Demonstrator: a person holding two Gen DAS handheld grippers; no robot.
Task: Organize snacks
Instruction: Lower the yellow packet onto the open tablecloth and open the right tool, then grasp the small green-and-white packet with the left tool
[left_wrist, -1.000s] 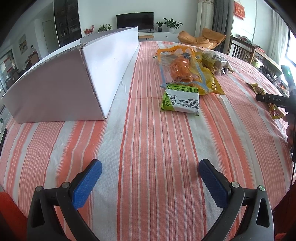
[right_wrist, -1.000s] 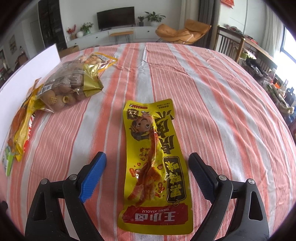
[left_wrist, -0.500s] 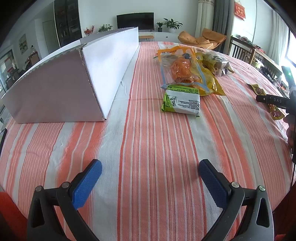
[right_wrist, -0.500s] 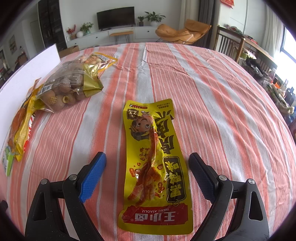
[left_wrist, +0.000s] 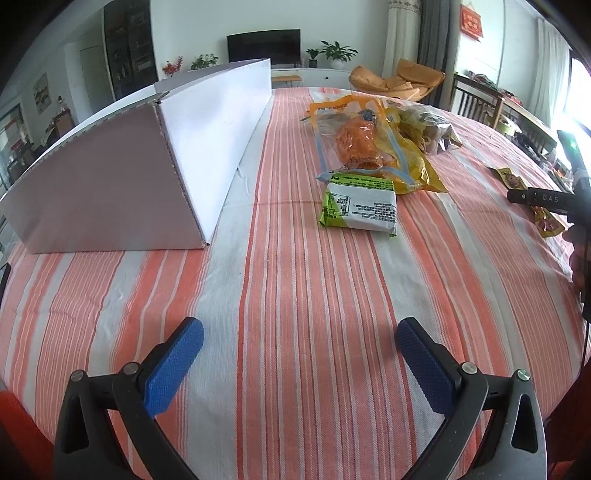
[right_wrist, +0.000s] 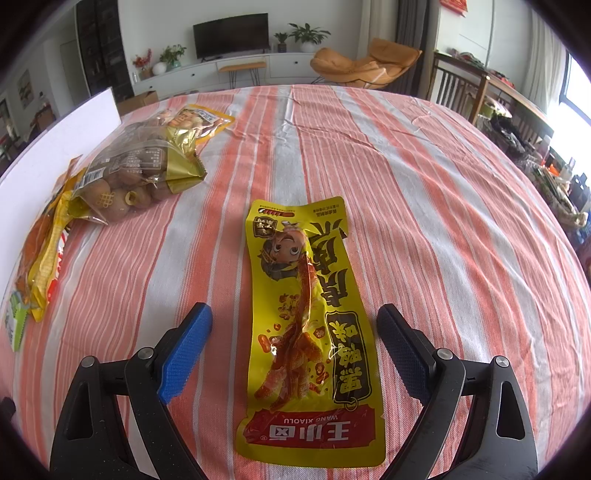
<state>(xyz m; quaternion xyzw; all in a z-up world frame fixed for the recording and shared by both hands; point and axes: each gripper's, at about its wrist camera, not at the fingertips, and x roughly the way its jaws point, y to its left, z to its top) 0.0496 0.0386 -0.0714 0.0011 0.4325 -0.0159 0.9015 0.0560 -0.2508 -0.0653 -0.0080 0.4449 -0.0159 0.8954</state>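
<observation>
A long yellow snack pouch (right_wrist: 308, 314) lies flat on the striped tablecloth, between the open jaws of my right gripper (right_wrist: 295, 343), which is empty. My left gripper (left_wrist: 299, 358) is open and empty over bare cloth. Ahead of it lie a green and white packet (left_wrist: 360, 208), an orange snack bag (left_wrist: 364, 147) and a clear bag of brown round snacks (left_wrist: 428, 125). That brown snack bag (right_wrist: 136, 173) sits far left in the right wrist view. A white cardboard box (left_wrist: 147, 166) stands at the left.
The round table's striped cloth (left_wrist: 295, 280) drops off at the right edge. My right gripper's body (left_wrist: 546, 199) shows at the far right of the left wrist view. A chair and sideboard stand beyond the table.
</observation>
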